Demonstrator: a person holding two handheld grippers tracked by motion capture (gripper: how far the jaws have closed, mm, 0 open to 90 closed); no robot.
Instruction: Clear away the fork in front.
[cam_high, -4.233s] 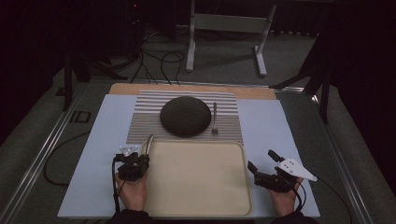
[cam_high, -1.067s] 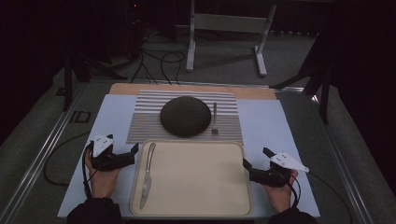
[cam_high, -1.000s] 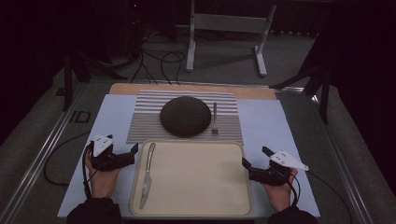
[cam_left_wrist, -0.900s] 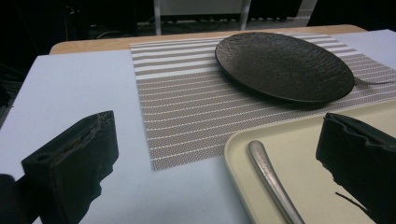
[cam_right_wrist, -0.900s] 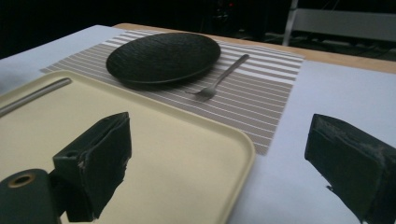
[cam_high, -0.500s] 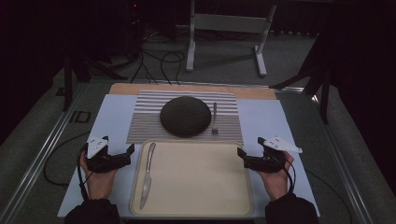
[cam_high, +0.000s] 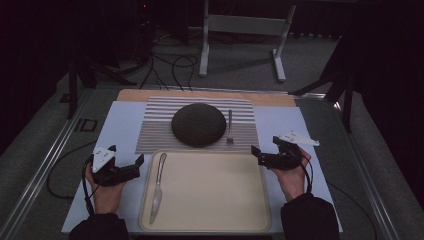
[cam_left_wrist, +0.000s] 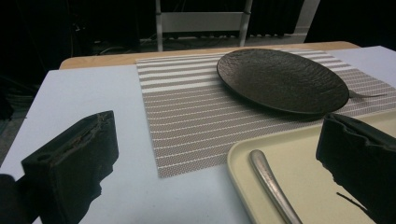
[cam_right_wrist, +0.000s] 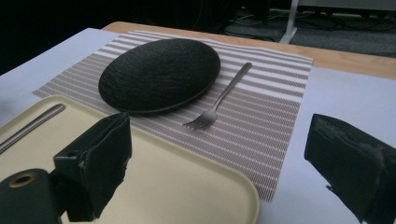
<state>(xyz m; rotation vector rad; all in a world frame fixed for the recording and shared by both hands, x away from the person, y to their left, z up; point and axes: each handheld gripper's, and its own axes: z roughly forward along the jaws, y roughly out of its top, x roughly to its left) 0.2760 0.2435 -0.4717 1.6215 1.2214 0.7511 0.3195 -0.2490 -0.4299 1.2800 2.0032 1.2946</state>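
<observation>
A cream tray (cam_high: 215, 200) lies at the near middle of the table, with a metal knife (cam_high: 157, 181) along its left side. Beyond it a dark round plate (cam_high: 198, 124) and a fork (cam_high: 230, 126) rest on a striped placemat (cam_high: 155, 131). My left gripper (cam_high: 136, 166) hovers open just left of the tray, nothing between its jaws. My right gripper (cam_high: 258, 156) is open at the tray's far right corner, pointing left. The left gripper view has open jaws framing the knife handle (cam_left_wrist: 273, 186) and plate (cam_left_wrist: 285, 79). The right gripper view looks at the fork (cam_right_wrist: 219, 100) and plate (cam_right_wrist: 159, 74).
A pale blue sheet (cam_high: 117, 125) covers the table under the mat and tray. A wooden strip (cam_high: 207, 94) runs along the far edge. Metal rails (cam_high: 45, 165) flank the table. A white stand (cam_high: 245, 30) and cables (cam_high: 165, 62) sit on the floor behind.
The left gripper, which was at the tray's far left corner beside the knife, has drawn back left; the knife now lies on the tray. The right gripper has moved forward along the tray's right edge.
</observation>
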